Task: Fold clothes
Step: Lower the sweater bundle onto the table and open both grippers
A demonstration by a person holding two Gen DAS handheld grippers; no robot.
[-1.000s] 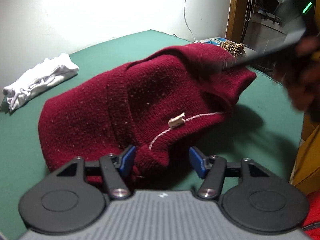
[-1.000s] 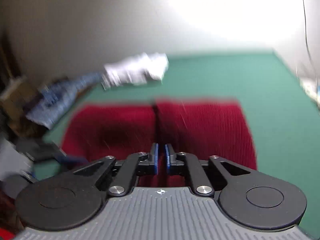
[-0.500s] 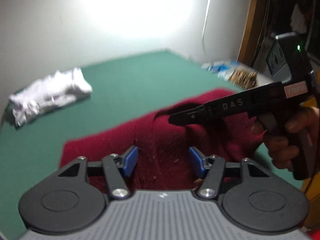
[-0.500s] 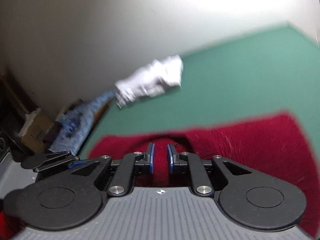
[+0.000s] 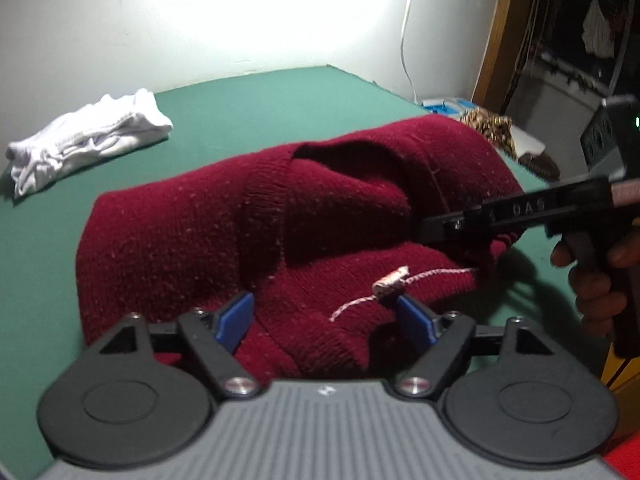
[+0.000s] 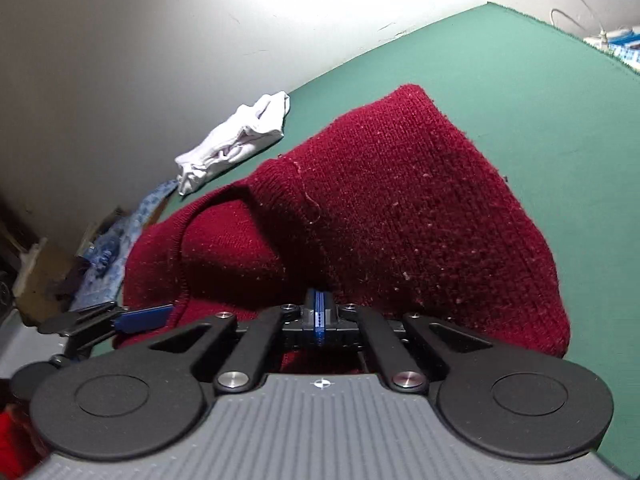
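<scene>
A dark red knitted sweater [image 5: 280, 232] lay bunched on the green table [image 5: 260, 100], filling the middle of the left wrist view. The left gripper [image 5: 326, 318] stood at six o'clock with its jaws wide apart; they had just been opening. A fold of the sweater sat between the blue pads [image 5: 234, 320], but the pads did not press on it. A small tag [image 5: 390, 280] on a pale string lay on the knit just beside the pad at four o'clock.

At three o'clock in that view the right gripper [image 5: 430, 228] reached in from the side, held by a hand [image 5: 592, 280], its tip buried in the sweater's raised edge. In its own view the right gripper [image 6: 319, 314] had its blue pads closed flat together at six o'clock, the sweater draped up over them toward one o'clock. Whether knit was pinched between them could not be told from that view.

A crumpled white garment [image 5: 84, 140] rested on the table at ten o'clock, well apart from the sweater. In the right wrist view a blue patterned cloth [image 6: 120, 248] hung off the table's edge at nine o'clock.
</scene>
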